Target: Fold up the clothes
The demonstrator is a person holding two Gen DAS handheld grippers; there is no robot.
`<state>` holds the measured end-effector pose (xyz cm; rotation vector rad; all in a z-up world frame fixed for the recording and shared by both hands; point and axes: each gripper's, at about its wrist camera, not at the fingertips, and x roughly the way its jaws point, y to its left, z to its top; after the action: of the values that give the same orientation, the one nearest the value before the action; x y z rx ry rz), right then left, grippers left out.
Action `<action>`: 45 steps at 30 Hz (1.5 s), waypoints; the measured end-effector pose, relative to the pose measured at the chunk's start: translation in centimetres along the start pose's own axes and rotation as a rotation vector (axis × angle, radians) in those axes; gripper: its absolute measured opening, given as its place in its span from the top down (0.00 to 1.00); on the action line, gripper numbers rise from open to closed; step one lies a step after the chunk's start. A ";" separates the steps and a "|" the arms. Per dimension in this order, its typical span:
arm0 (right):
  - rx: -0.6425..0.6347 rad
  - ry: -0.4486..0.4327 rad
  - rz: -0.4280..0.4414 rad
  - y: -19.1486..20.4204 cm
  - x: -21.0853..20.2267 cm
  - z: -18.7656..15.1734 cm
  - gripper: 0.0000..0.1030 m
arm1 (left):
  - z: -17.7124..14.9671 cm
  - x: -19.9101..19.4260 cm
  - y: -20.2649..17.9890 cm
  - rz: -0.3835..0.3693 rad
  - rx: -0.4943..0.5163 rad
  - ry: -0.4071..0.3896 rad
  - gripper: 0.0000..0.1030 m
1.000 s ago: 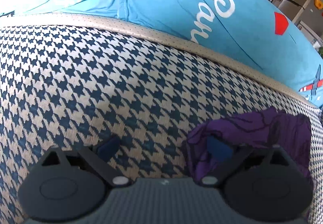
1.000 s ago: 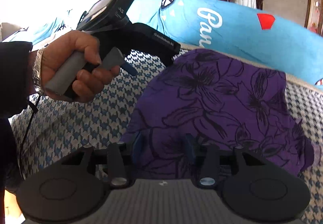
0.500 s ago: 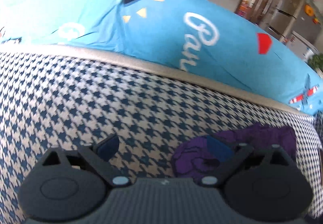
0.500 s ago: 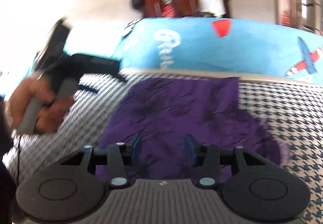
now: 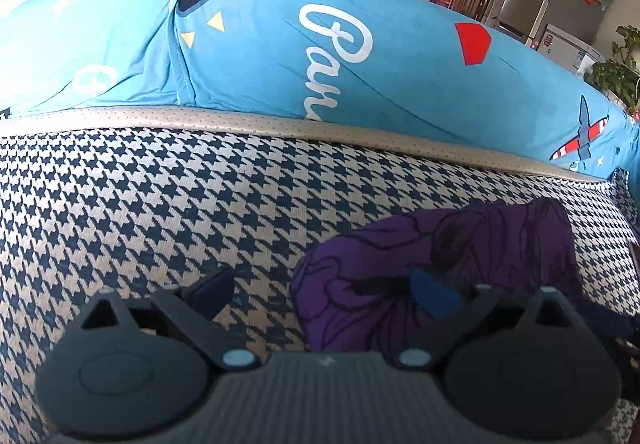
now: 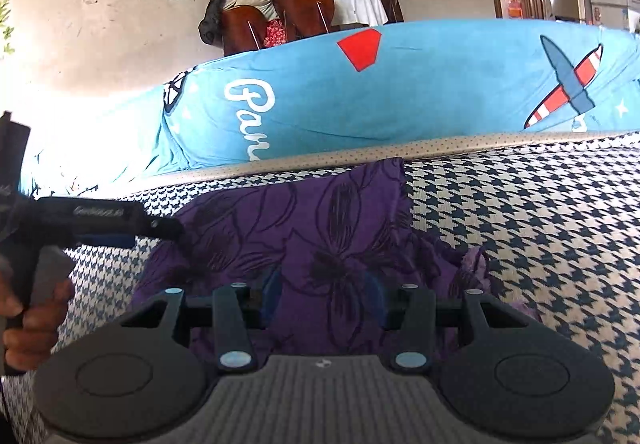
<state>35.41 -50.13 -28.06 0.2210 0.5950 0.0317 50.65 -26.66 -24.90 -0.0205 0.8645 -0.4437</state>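
A purple garment with a dark flower print (image 6: 320, 224) lies folded flat on the houndstooth sofa seat (image 6: 540, 224). My right gripper (image 6: 324, 298) hovers over the garment's near edge. Its fingers stand apart, and flat cloth shows in the gap. At the far left of the right wrist view a hand (image 6: 36, 304) holds my left gripper (image 6: 160, 230), whose tip is at the garment's left edge. In the left wrist view my left gripper (image 5: 320, 294) is wide open over the seat (image 5: 160, 204). Its right finger lies above the purple garment (image 5: 460, 244) and grips nothing.
A blue printed cover (image 6: 400, 96) drapes the sofa back behind a beige piped edge (image 5: 280, 124). Beyond it stand wooden chairs (image 6: 280, 16), a table, a fridge (image 5: 560, 4) and a plant (image 5: 616, 64). Bare seat spreads to the left and right of the garment.
Both grippers drew back from the garment, and the right one rolled level. The left gripper and its hand slid to the left in the right wrist view. Neither gripper's jaw gap changed.
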 end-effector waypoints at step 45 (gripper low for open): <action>0.117 0.033 -0.190 -2.1 -5.8 0.3 0.47 | -5.3 -5.2 -2.8 -0.126 0.070 0.086 0.00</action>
<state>30.67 -52.74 -25.06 0.2772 0.6490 -0.1835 42.72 -26.36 -24.05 0.0092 0.9348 -0.5959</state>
